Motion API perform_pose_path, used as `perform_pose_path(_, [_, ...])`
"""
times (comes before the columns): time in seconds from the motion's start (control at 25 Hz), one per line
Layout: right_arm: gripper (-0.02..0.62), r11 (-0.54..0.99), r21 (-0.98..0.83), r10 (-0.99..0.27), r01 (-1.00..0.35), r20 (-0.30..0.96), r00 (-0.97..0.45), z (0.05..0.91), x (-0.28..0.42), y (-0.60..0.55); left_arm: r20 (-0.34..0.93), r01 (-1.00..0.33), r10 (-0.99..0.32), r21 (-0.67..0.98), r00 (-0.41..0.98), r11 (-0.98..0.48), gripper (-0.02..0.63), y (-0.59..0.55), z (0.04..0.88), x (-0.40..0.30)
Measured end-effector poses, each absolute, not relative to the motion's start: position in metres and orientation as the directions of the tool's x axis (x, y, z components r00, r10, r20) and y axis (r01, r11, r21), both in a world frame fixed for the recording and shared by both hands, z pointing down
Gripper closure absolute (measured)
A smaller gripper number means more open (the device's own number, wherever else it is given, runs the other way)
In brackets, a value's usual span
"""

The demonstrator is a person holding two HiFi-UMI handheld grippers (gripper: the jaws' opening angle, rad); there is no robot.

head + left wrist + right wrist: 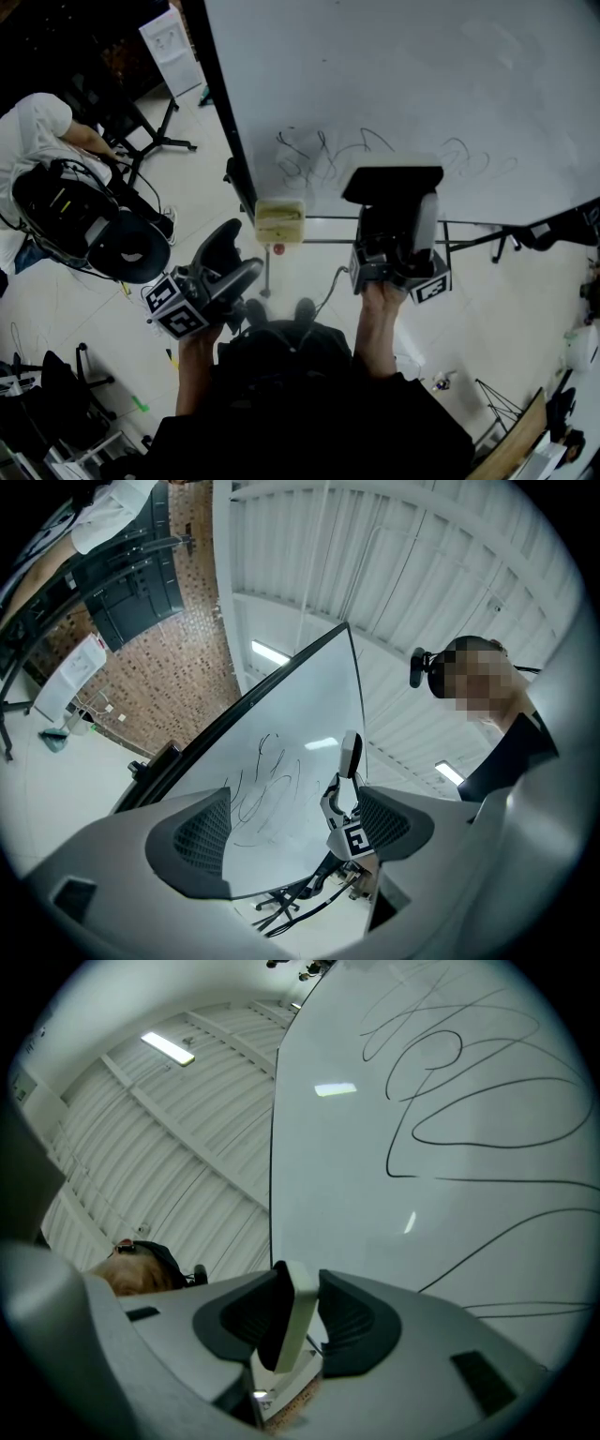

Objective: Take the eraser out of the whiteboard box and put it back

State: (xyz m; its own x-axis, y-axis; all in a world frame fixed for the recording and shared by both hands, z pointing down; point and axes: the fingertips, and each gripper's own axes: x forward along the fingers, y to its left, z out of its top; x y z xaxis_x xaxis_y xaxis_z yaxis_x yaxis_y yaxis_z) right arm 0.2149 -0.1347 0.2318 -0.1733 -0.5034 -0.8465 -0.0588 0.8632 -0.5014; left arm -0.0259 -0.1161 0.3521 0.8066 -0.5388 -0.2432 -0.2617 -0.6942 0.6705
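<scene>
Whiteboard [422,84]: ahead of both hand-held grippers, scribbled with black lines.
Right hand-held gripper [300,1290]: clamped on the eraser, tilted up.
Left hand-held gripper [295,827]: jaws apart, empty.
Box [279,221]: ahead, between both hand-held grippers.
Eraser [296,1327]: between the right jaws, outside the box.

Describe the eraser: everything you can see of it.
The eraser is a flat slab, one face black, the other pale, plastic by its look. It stands edge-on between the right gripper's jaws, which clamp both faces, raised before the scribbled whiteboard, out of the beige box. Whether it touches the board is unclear.
</scene>
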Motion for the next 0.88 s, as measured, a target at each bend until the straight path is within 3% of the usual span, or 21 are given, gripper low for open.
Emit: perform_pose_path(0.88, [0.439,0.839,-0.508,-0.544,-0.197,-0.764,-0.346,0.244,0.184,-0.145,-0.249,-0.257,-0.540,0.674,0.804,-0.693,0.179,-0.118,0.358,-0.031])
